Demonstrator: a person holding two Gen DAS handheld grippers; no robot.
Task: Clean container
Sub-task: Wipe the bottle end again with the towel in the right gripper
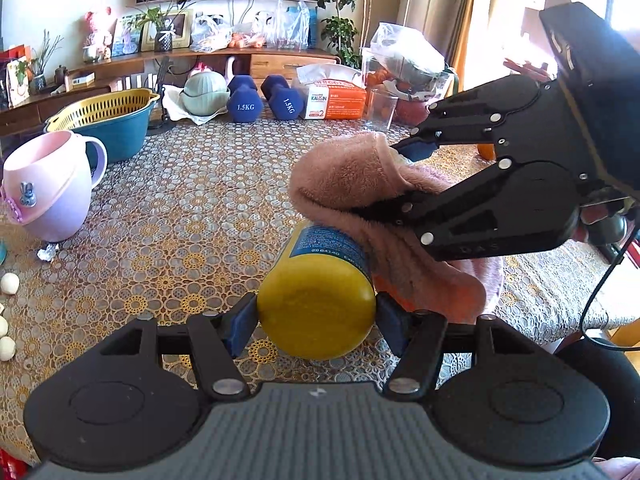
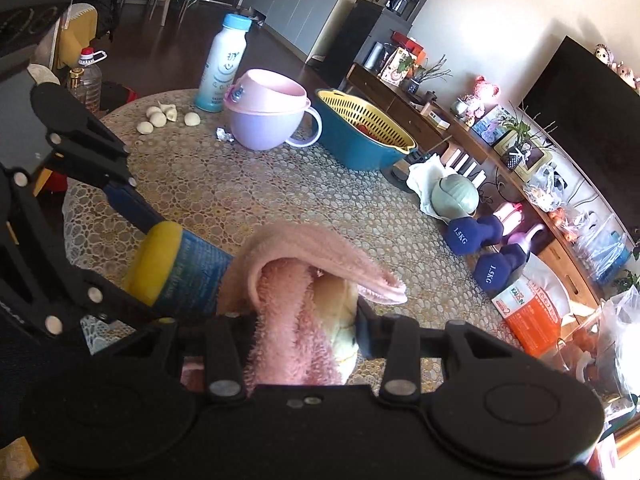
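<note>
Before us, a lace-patterned round table [image 2: 280, 188] — carrying a pink-lilac pitcher [image 2: 268, 120], teal basin [image 2: 360, 140], two blue dumbbells [image 1: 262, 98], white bottle [image 2: 224, 64] and dough balls [image 2: 160, 120].

My left gripper [image 1: 316, 320] was clamped on the yellow end of the container [image 1: 320, 292], held above the table [image 1: 192, 208]. My right gripper [image 1: 384, 176] pressed a pink cloth [image 1: 360, 184] against its blue label.

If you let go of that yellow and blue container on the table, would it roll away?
Probably, yes. The container looks round like a tube, and the left gripper holds it sideways, so it could roll if set down that way. Its yellow end looks smooth, maybe slippery. The pink cloth draped on it is floppy and might slow it.
</note>
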